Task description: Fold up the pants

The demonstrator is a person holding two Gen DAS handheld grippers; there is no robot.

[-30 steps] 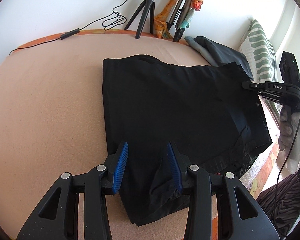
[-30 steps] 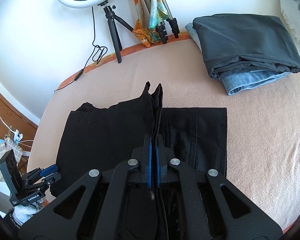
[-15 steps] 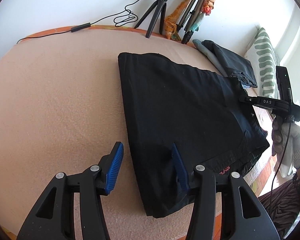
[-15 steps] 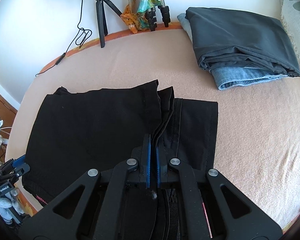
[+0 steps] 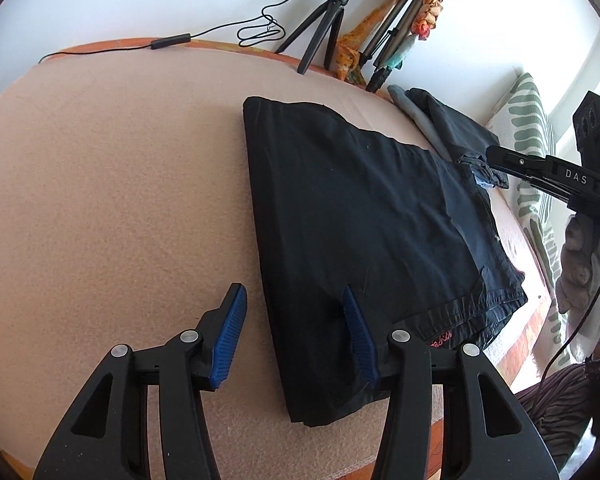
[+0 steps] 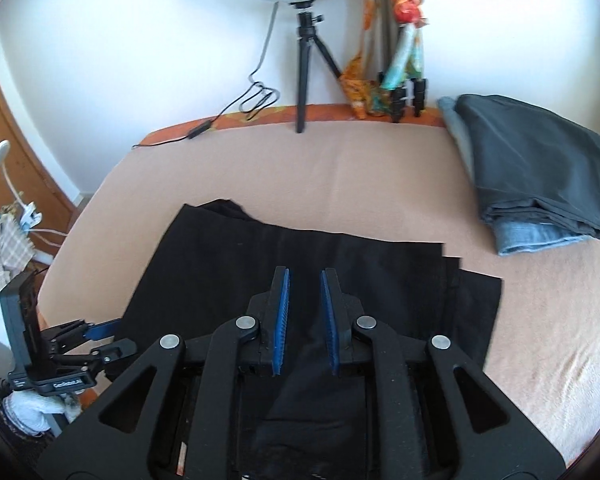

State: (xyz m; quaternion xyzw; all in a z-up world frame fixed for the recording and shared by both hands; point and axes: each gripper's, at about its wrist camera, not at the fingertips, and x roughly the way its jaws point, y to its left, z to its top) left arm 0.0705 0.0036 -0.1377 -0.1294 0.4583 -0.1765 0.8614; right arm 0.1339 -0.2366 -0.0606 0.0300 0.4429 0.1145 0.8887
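The black pants (image 5: 364,232) lie folded flat on the peach-coloured blanket (image 5: 112,200), their layered hems stepped at one end and the waistband near the bed's front edge. The left gripper (image 5: 292,320) has its blue-padded fingers spread wide, one over bare blanket and the other over the pants' near corner; nothing sits between them. The right gripper (image 6: 305,312) hangs above the middle of the pants with its jaws parted by a narrow gap, gripping no cloth; whether its tips touch the fabric cannot be told. In the left wrist view the right gripper reaches in from the side, held by a white-gloved hand (image 5: 580,264). Beyond the pants, well apart, a stack of folded grey trousers over blue jeans (image 6: 536,172) rests near the wall. A ring light on a tripod (image 6: 300,40) stands at the blanket's far edge, beside a bundle of colourful cloth (image 6: 384,60).
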